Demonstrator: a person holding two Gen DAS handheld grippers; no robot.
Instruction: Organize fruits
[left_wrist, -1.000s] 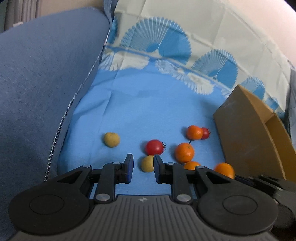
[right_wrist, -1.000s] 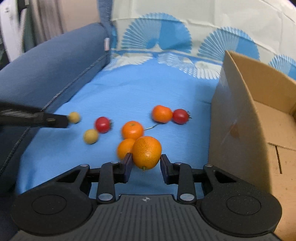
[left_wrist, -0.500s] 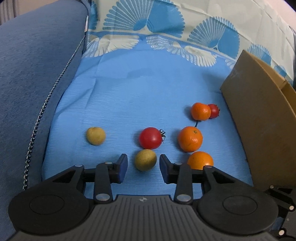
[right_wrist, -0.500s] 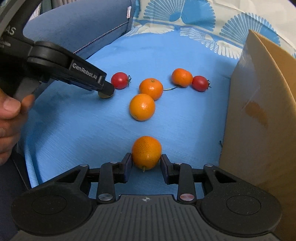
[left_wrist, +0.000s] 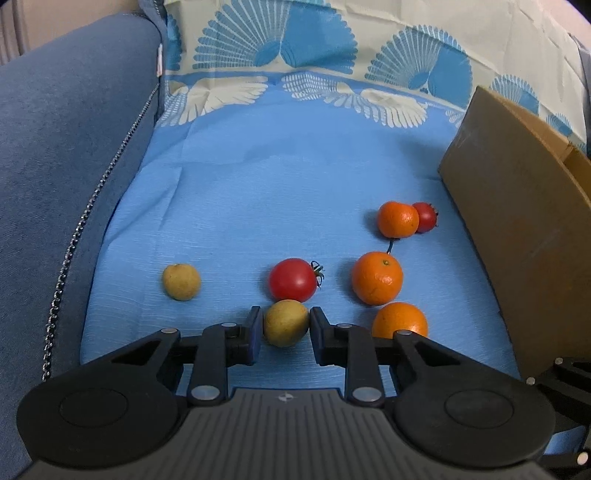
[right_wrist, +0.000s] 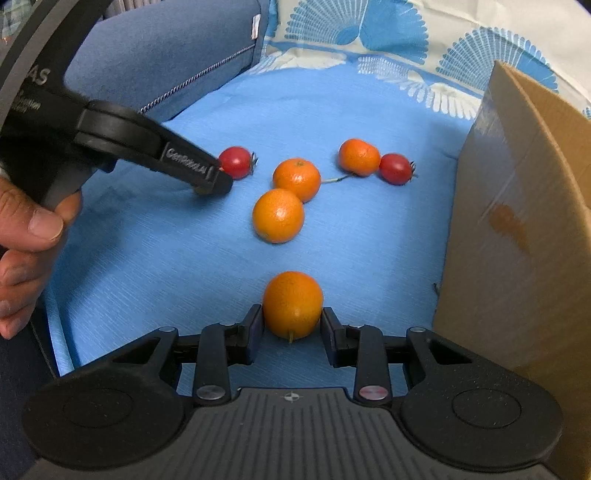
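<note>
Between the right tongs (right_wrist: 291, 314): one orange (right_wrist: 292, 301) is pinched firmly, clear of the blue cloth (right_wrist: 166, 258). A second ago it hung right over the cluster; now it is drawn back beside the cardboard box (right_wrist: 517, 221), so I judge it is on its way in.
Held orange, orientation: near-round, no real long axis; its stem stub points down and back toward the tongs' body.
Between the left tongs (left_wrist: 284, 321): a yellow fruit (left_wrist: 286, 323) lying on the cloth. A second ago it sat just beyond the tips; the pads have since come round it and narrowed. Whether they press it yet I cannot tell.
Yellow fruit, orientation: almost a ball, no clear axis or stem visible.
Just beyond: a tomato (left_wrist: 293, 280), nearly touching the yellow fruit, calyx pointing right; a lift straight up looks safest.
To the right: two oranges (left_wrist: 376, 277) (left_wrist: 399, 319), the farther one stem-end up.
Left, apart: a second yellow fruit (left_wrist: 181, 281).
Farthest: an orange (left_wrist: 397, 219) touching a small tomato (left_wrist: 424, 217), near the box wall.
</note>
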